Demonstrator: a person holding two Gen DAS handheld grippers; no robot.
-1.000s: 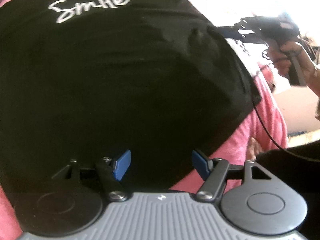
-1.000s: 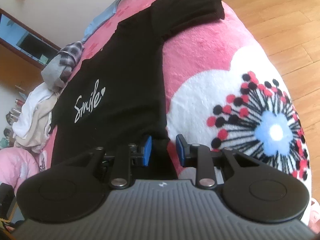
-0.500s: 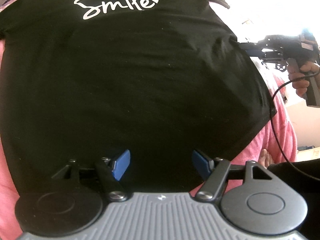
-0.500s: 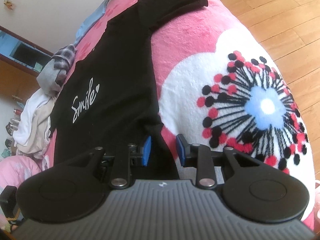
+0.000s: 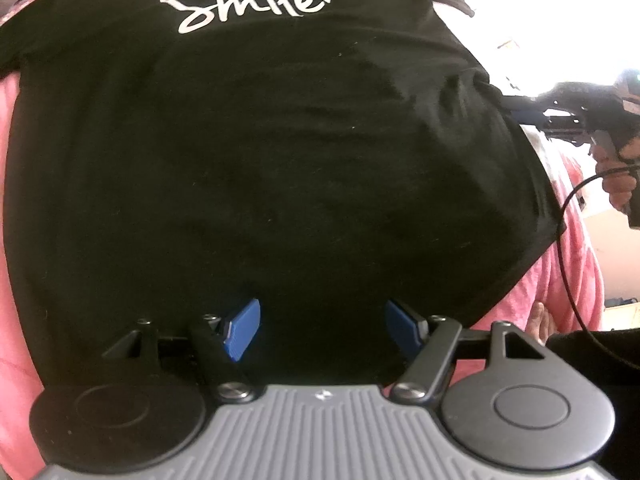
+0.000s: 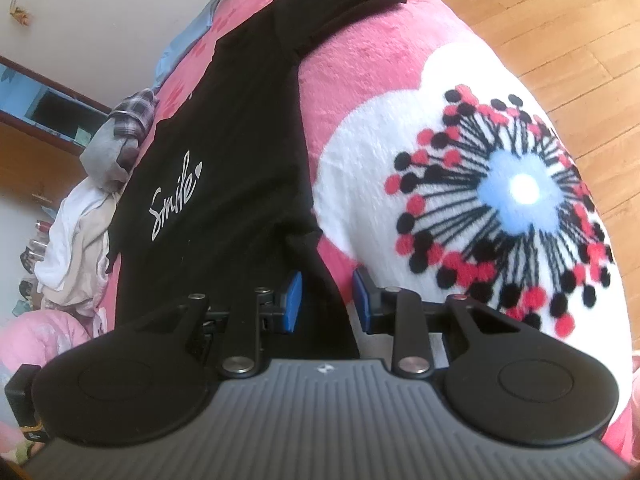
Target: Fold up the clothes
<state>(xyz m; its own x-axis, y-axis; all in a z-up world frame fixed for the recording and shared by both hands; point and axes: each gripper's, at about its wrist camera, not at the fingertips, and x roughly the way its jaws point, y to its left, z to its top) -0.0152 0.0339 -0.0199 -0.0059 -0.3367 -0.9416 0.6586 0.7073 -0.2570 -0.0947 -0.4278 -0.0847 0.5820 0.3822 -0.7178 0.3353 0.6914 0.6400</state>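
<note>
You see a matt black cloth T-shirt (image 5: 280,160) on a fuzzy pink plush blanket (image 6: 380,80); at two o'clock, glossy wooden floor (image 6: 560,20).

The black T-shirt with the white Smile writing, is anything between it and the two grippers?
Nothing visible is in the way. The black T-shirt lies spread on the pink plush blanket, directly under the open left gripper; its edge runs between the right gripper's blue pads.
</note>
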